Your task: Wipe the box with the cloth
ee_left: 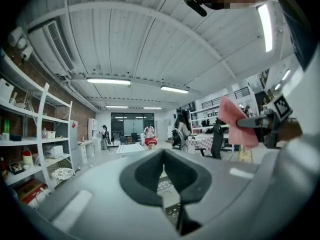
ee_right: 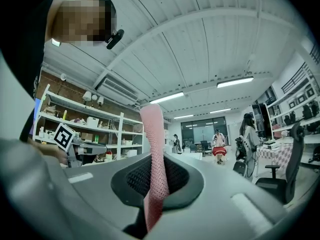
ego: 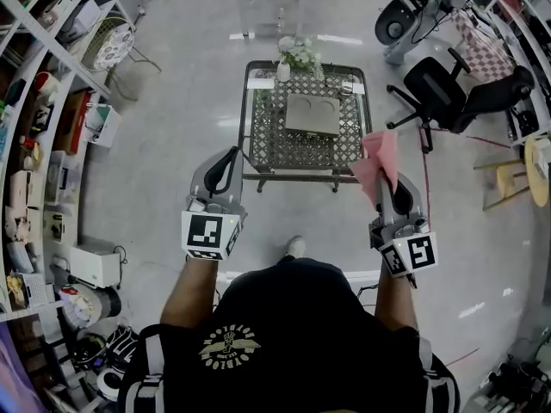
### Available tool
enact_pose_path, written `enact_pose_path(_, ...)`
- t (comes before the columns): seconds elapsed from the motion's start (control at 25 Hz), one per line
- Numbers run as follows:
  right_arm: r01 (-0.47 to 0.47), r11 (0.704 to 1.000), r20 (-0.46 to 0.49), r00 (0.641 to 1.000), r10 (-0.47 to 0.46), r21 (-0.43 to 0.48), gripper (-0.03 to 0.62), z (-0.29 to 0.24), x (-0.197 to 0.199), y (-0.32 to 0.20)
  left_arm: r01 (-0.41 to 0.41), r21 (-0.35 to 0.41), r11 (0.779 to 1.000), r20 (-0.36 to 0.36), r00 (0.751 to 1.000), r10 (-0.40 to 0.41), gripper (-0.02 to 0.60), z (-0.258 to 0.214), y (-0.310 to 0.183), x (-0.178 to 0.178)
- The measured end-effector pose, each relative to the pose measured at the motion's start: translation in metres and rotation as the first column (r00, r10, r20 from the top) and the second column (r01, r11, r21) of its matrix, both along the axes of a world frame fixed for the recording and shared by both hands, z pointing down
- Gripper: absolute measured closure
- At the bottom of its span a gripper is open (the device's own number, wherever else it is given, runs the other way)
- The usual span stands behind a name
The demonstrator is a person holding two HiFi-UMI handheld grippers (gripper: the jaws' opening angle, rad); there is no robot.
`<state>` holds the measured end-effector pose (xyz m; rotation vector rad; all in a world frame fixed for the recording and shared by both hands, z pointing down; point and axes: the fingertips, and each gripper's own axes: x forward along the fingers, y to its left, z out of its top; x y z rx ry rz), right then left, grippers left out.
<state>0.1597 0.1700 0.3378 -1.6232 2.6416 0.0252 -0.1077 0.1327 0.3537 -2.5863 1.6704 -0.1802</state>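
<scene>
You stand on the floor (ego: 155, 170) facing a table (ego: 267, 144) with a metal lattice top, both grippers held up in front of you and short of its near edge. Your right gripper (ego: 385, 181) has its jaws clamped on the pink cloth (ego: 380, 155). In the right gripper view the cloth (ee_right: 154, 149) runs as a narrow folded strip up between the black pads and stands above the tips. In the head view it fans out beyond the jaws, over the table's near right corner. Your left gripper (ego: 232, 153) is level with the right one, just off the table's near left corner, and holds nothing. In its own view the jaws' tips (ee_left: 163, 154) meet, and a sliver of the lattice shows through the slot behind them. From that view the cloth (ee_left: 235, 124) hangs off to the right, well apart from the left jaws. The box (ego: 312, 114) is a flat grey one with two round hollows in its lid. It lies on the table a little past the middle, towards the far side, and neither gripper nor the cloth touches it. A vase of pale flowers (ego: 298, 54) stands at the far edge, just beyond the box. Shelves (ego: 34, 144) line your left, and a black chair (ego: 439, 93) sits to the right of the table.
</scene>
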Motion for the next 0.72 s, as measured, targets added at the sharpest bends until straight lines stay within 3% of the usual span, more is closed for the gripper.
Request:
enact_pose_path(0.32,0.056,0.998,0.021,0.998,-0.056,0.012,0.577,-0.006,0.031,-0.045,0.047,0.013,0.999,0.005,0.999,-0.047,0.581,-0.004,-0.031,0.030)
enact_pose_path(0.72,0.113,0.994,0.040,0.993,-0.113,0.003,0.577,-0.001,0.040,-0.069,0.111,-0.025,0.993,0.000,0.994,-0.111,0.581,0.004,-0.036,0.028)
